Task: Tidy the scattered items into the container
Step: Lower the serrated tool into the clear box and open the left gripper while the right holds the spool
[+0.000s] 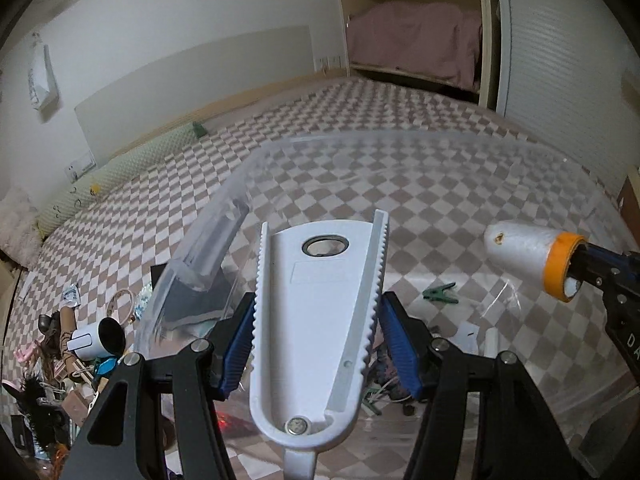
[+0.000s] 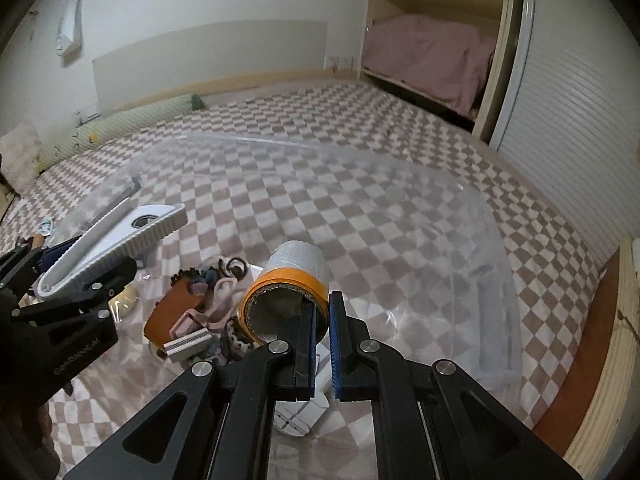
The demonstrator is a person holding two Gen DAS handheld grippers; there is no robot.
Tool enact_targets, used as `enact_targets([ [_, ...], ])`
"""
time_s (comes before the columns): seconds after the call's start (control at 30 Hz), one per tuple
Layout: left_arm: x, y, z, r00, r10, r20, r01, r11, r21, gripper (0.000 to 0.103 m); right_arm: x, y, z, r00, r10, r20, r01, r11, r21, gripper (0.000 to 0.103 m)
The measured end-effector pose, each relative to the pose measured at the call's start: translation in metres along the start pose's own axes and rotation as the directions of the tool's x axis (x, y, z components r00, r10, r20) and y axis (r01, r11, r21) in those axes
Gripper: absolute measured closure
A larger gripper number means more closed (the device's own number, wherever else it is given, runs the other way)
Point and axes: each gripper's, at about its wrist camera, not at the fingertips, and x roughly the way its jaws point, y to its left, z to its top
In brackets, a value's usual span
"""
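Note:
My left gripper (image 1: 316, 344) is shut on a white jar opener (image 1: 320, 312) with toothed edges, held over the clear plastic container (image 1: 248, 184). From the right wrist view the opener (image 2: 120, 236) and left gripper (image 2: 86, 280) show at the left. My right gripper (image 2: 322, 340) is shut on the wall of a film roll (image 2: 296, 268) with an orange tape edge, above the container (image 2: 496, 264). That roll (image 1: 520, 252) and right gripper (image 1: 600, 276) appear at the right of the left wrist view. Inside the container lies a heap of small items (image 2: 192, 312) and a green clip (image 1: 440, 292).
The container rests on a bed with a checkered blanket (image 2: 320, 120). Left of it lie a white mug (image 1: 96, 340) and several scattered small things (image 1: 60, 380). A green bolster (image 2: 132, 124) lines the wall. An open wardrobe with pink bedding (image 2: 432, 60) stands beyond.

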Motion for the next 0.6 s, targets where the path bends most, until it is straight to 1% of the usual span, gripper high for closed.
enact_targets([
  [0.1, 0.004, 0.000, 0.002, 1.000, 0.004, -0.014, -0.004, 1.000, 0.007, 0.042, 0.003, -0.001, 0.001, 1.000, -0.002, -0.024, 0.002, 1.000, 0.004, 0.097],
  [0.23, 0.010, -0.003, 0.003, 0.999, 0.002, -0.046, -0.001, 1.000, 0.017, 0.042, 0.010, -0.003, 0.000, 0.997, 0.022, -0.079, -0.019, 0.999, 0.029, 0.097],
  [0.33, 0.012, -0.006, 0.003, 0.999, 0.000, -0.055, 0.001, 1.000, 0.023, 0.042, 0.014, -0.006, -0.001, 0.994, 0.032, -0.106, -0.027, 0.999, 0.044, 0.097],
  [0.43, 0.017, -0.007, 0.001, 0.998, 0.001, -0.071, 0.001, 1.000, 0.020, 0.042, 0.014, -0.006, -0.001, 0.994, 0.030, -0.108, -0.026, 0.999, 0.039, 0.097],
  [0.6, 0.021, -0.007, 0.001, 0.996, -0.010, -0.089, 0.011, 1.000, 0.009, 0.042, 0.017, -0.006, -0.001, 0.990, 0.048, -0.130, -0.043, 0.998, 0.043, 0.097],
])
